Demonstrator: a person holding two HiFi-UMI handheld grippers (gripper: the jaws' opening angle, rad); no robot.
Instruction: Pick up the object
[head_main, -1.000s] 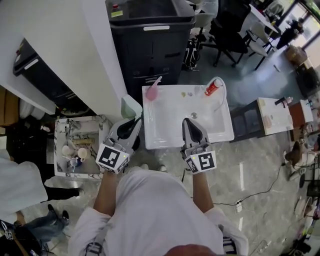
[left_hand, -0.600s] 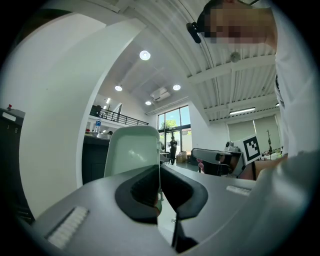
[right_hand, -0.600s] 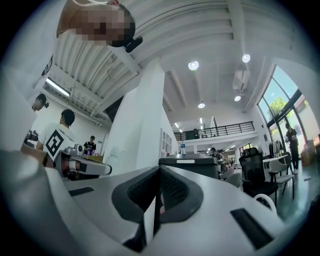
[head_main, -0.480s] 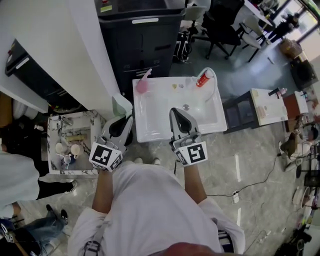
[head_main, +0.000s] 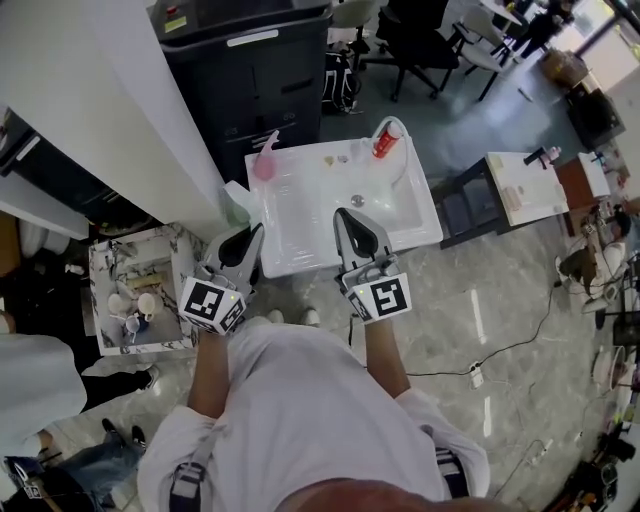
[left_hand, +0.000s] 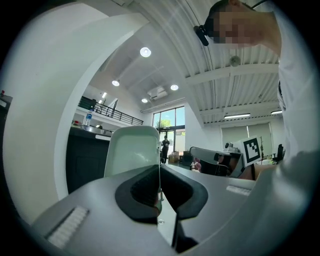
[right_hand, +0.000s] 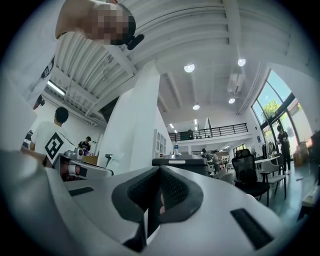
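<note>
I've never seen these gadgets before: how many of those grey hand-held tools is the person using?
2. The left tool is beside the left edge of the sink; the right tool is over its front. Both are shut and empty.

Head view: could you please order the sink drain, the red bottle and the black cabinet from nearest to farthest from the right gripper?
1. Sink drain, in the sink just ahead of the right gripper.
2. Red bottle, on the back rim, towards the right.
3. Black cabinet, behind the sink, towards the left.
</note>
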